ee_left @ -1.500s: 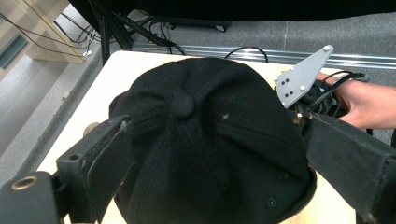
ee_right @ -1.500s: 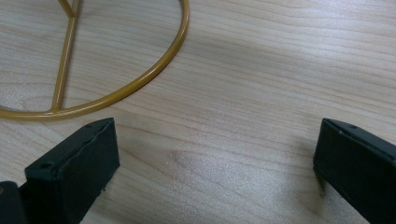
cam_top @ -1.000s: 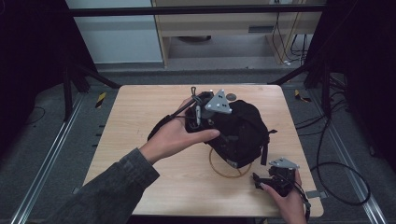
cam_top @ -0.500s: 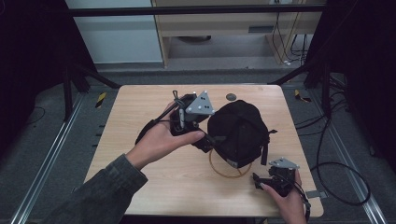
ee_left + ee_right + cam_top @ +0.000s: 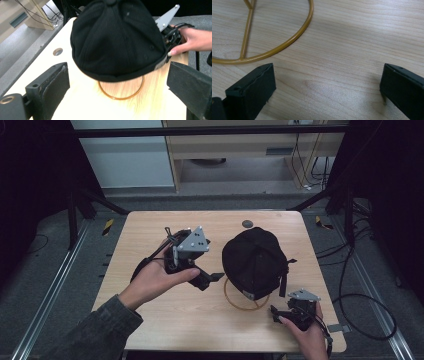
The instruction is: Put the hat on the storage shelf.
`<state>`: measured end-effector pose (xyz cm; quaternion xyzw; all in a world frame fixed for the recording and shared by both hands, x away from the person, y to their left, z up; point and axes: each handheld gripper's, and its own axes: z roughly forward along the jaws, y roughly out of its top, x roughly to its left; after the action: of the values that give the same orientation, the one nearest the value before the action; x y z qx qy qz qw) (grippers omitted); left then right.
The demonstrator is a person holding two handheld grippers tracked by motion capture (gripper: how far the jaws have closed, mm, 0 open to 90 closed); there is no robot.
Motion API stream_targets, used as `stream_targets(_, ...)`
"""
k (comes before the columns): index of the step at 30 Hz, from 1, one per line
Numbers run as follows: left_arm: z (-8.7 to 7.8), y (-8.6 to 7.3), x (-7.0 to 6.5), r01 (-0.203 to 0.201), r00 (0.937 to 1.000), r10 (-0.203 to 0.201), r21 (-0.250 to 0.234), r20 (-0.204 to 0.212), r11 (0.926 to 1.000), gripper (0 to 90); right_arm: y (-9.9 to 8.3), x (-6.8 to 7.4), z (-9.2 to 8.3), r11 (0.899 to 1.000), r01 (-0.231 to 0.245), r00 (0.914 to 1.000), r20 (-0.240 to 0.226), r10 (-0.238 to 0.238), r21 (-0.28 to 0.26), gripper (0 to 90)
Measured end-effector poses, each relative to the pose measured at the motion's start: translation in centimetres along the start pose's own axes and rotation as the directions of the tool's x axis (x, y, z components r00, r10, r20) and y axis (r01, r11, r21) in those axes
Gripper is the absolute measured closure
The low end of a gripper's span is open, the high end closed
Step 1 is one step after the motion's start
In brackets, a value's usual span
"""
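Observation:
A black cap (image 5: 257, 261) sits on a gold wire stand whose ring base (image 5: 239, 301) lies on the wooden table (image 5: 150, 227). My left gripper (image 5: 212, 265) is held just left of the cap, open, its jaws pointing at it and apart from it. In the left gripper view the cap (image 5: 117, 37) and ring (image 5: 122, 93) lie ahead between wide-spread jaws. My right gripper (image 5: 280, 312) rests low at the table's front right, open. Its own view has bare wood between its jaws (image 5: 328, 82) and the ring (image 5: 274, 50) just beyond.
A small round hole (image 5: 247, 224) marks the table behind the cap. The right gripper's cable (image 5: 360, 305) trails off the table's right edge to the floor. A shelf unit (image 5: 240, 150) stands beyond the far edge.
My left gripper has drawn back to the left, from over the cap's crown to beside it. The cap stays on its stand. The right gripper has not moved.

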<state>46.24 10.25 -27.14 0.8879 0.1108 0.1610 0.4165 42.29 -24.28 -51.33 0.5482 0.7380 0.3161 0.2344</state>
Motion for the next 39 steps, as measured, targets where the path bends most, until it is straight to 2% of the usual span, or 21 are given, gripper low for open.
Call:
stream_targets(5,-0.1,-1.5,0.1,0.025,0.9996,-0.025,-0.008,-0.009,0.9997,3.7,0.0,0.0,0.0,1.000,0.005,1.0000,-0.001,-0.005,0.000,0.4)
stream_targets(8,-0.5,-3.2,0.4,0.052,0.9983,-0.052,-0.010,-0.026,0.9986,3.6,0.0,0.0,0.0,1.000,0.005,1.0000,-0.001,-0.005,0.000,0.4)
stream_targets(9,-0.5,-3.2,0.4,0.052,0.9983,-0.052,-0.010,-0.026,0.9986,3.7,0.0,0.0,0.0,1.000,0.005,1.0000,-0.001,-0.005,0.000,0.4)
stream_targets(12,-0.6,-4.8,0.9,0.082,0.9961,-0.082,0.001,-0.034,0.9966,3.7,0.0,0.0,0.0,1.000,0.005,1.0000,-0.001,-0.005,0.000,0.4)
stream_targets(22,0.1,-8.6,1.6,0.150,0.9883,-0.149,0.028,-0.033,0.9883,3.7,0.0,0.0,0.0,1.000,0.005,1.0000,-0.002,-0.005,0.000,0.4)
stream_targets(30,0.5,-11.6,2.2,0.175,0.9841,-0.173,0.060,-0.041,0.9828,3.8,0.0,0.0,0.0,1.000,0.004,1.0000,-0.002,-0.004,-0.001,0.4)
stream_targets(33,0.6,-12.8,2.4,0.191,0.9810,-0.188,0.067,-0.048,0.9794,3.9,0.0,0.0,0.0,1.000,0.005,1.0000,-0.002,-0.005,0.000,0.4)
stream_targets(36,0.7,-14.0,2.6,0.223,0.9744,-0.221,0.065,-0.043,0.9726,4.0,0.0,0.0,0.0,1.000,0.005,1.0000,-0.002,-0.005,0.000,0.4)
stream_targets(39,0.9,-15.3,2.7,0.240,0.9704,-0.237,0.077,-0.047,0.9677,3.9,0.0,0.0,0.0,1.000,0.004,1.0000,-0.002,-0.004,-0.001,0.4)
